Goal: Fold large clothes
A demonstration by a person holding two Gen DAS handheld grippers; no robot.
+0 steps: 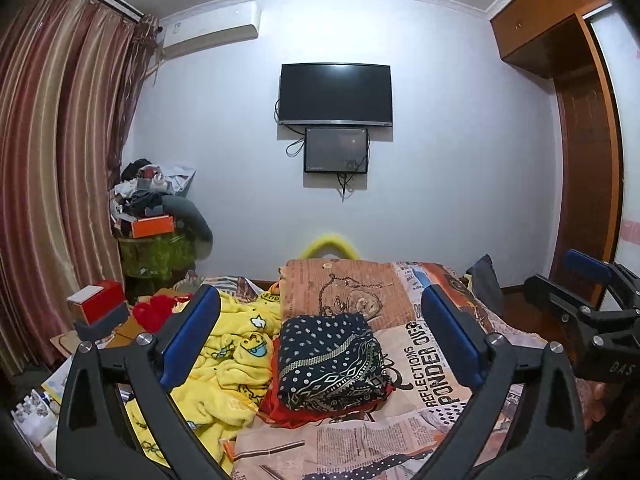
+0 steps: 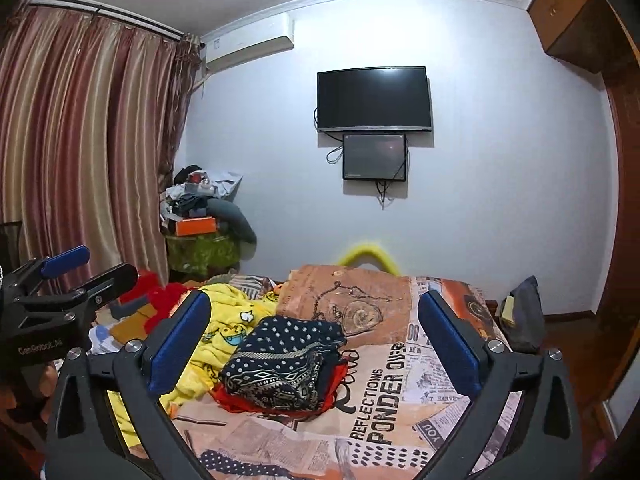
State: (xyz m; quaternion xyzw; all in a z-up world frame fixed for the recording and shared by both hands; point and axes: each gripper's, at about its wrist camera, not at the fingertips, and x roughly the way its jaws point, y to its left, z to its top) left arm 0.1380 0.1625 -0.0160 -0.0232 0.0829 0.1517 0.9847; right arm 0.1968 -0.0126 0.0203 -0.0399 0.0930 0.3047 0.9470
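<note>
A folded dark garment with white dots and a patterned border (image 1: 330,360) lies on a red cloth (image 1: 288,412) on the bed; it also shows in the right wrist view (image 2: 280,364). A crumpled yellow cartoon-print garment (image 1: 228,364) lies to its left, and shows in the right wrist view (image 2: 228,332). My left gripper (image 1: 320,332) is open and empty, held above the bed in front of the folded garment. My right gripper (image 2: 314,332) is open and empty at the same height. Each gripper shows at the edge of the other's view, the right one (image 1: 576,296) and the left one (image 2: 76,276).
The bed has a newspaper-print cover (image 1: 424,364). A red and white box (image 1: 98,300) and red fabric (image 1: 158,310) sit at the bed's left. A cluttered stand (image 1: 156,216) is by the curtains (image 1: 52,160). A TV (image 1: 336,94) hangs on the far wall. A wardrobe (image 1: 584,168) stands at right.
</note>
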